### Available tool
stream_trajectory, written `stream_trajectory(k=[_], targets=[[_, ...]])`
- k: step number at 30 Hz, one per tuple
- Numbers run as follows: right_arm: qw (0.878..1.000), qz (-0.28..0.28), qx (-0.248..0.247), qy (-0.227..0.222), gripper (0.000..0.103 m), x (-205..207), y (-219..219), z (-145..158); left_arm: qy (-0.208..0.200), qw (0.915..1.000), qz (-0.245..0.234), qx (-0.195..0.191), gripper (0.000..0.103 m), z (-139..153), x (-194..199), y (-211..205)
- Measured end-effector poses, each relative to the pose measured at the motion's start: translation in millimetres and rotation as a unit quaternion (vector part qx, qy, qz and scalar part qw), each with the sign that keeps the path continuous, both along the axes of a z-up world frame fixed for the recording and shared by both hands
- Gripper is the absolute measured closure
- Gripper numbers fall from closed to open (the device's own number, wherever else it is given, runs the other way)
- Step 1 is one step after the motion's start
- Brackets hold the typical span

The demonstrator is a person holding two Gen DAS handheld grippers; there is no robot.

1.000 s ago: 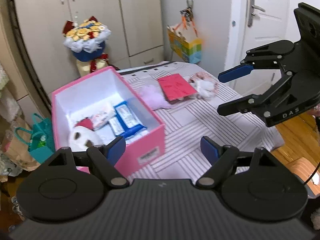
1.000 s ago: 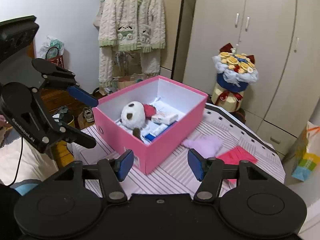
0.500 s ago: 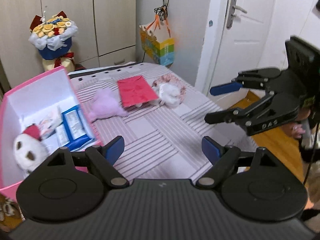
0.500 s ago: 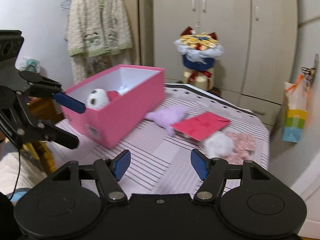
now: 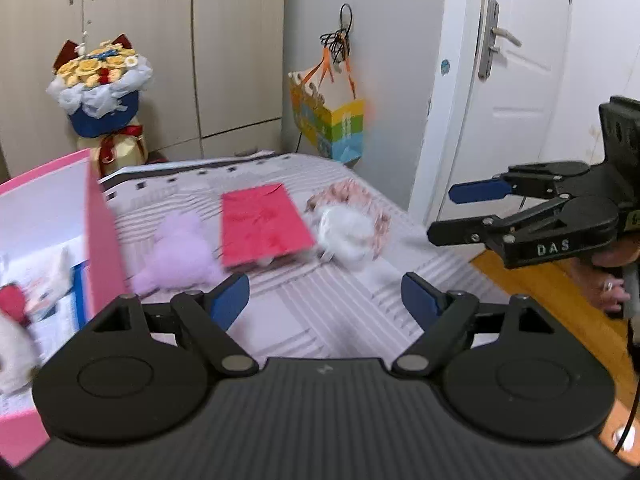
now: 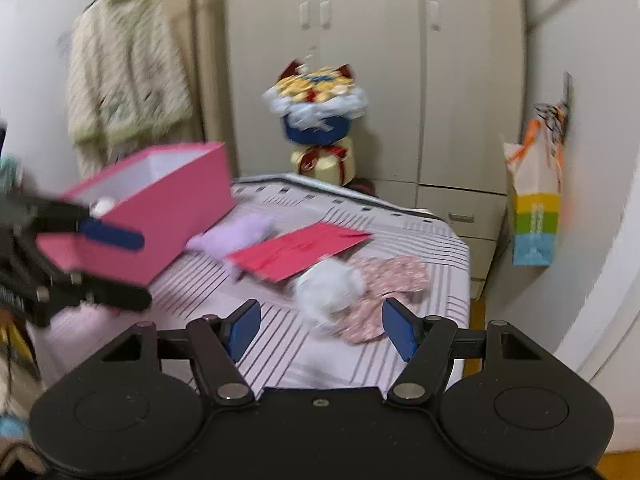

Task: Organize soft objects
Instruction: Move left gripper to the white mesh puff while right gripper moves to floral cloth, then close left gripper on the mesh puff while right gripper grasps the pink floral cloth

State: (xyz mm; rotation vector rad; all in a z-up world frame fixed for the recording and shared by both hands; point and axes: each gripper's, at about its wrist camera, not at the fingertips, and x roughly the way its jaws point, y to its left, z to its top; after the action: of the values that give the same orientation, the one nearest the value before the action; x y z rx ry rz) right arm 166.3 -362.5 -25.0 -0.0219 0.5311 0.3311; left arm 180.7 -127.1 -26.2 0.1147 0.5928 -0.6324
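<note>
A pink box (image 5: 102,240) (image 6: 160,208) stands on the striped bed at the left, with a white plush (image 5: 10,344) and packets inside. On the bed lie a lilac plush (image 5: 176,256) (image 6: 236,232), a red envelope (image 5: 260,228) (image 6: 304,246), a white fluffy ball (image 5: 344,232) (image 6: 328,286) and a pink floral cloth (image 5: 360,200) (image 6: 384,284). My left gripper (image 5: 326,300) is open and empty above the bed, short of the envelope. My right gripper (image 6: 320,326) is open and empty, close in front of the white ball; it also shows in the left wrist view (image 5: 452,212).
A flower bouquet (image 5: 100,92) (image 6: 316,120) stands by the wardrobe behind the bed. A colourful gift bag (image 5: 328,120) (image 6: 534,216) hangs on the wall. A cardigan (image 6: 124,80) hangs at the left. A white door (image 5: 516,80) and wooden floor (image 5: 560,292) lie to the right.
Both grippers have swung away from the pink box toward the loose items on the right of the bed. The right gripper has come closer to the white ball. Both stayed open.
</note>
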Motion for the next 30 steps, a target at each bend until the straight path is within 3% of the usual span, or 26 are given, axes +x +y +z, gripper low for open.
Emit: stream_trajectory(k=[5, 10, 14, 20, 30], targets=[[0.998, -0.026, 0.048, 0.005, 0.031, 37.0, -30.2, -5.2, 0.001, 0.9994, -0.014, -0.032, 0.024, -8.2, 25.4, -39.3], [0.995, -0.045, 0.084, 0.033, 0.035, 90.0, -50.1, -21.8, -0.010, 0.9992, -0.007, -0.039, 0.033, -26.3, 50.4, -78.2], [0.996, -0.037, 0.075, 0.043, 0.047, 121.7, -53.4, -38.2, -0.039, 0.9991, 0.015, 0.008, 0.038, -38.7, 72.9, -108.5], [0.993, -0.021, 0.098, 0.069, 0.047, 141.4, -55.4, -60.1, -0.012, 0.9988, 0.013, 0.046, 0.038, -57.2, 76.9, -113.3], [0.994, 0.010, 0.064, 0.090, 0.043, 136.5, -41.5, -80.7, 0.017, 0.9989, 0.042, 0.015, 0.038, -75.0, 77.4, -101.7]])
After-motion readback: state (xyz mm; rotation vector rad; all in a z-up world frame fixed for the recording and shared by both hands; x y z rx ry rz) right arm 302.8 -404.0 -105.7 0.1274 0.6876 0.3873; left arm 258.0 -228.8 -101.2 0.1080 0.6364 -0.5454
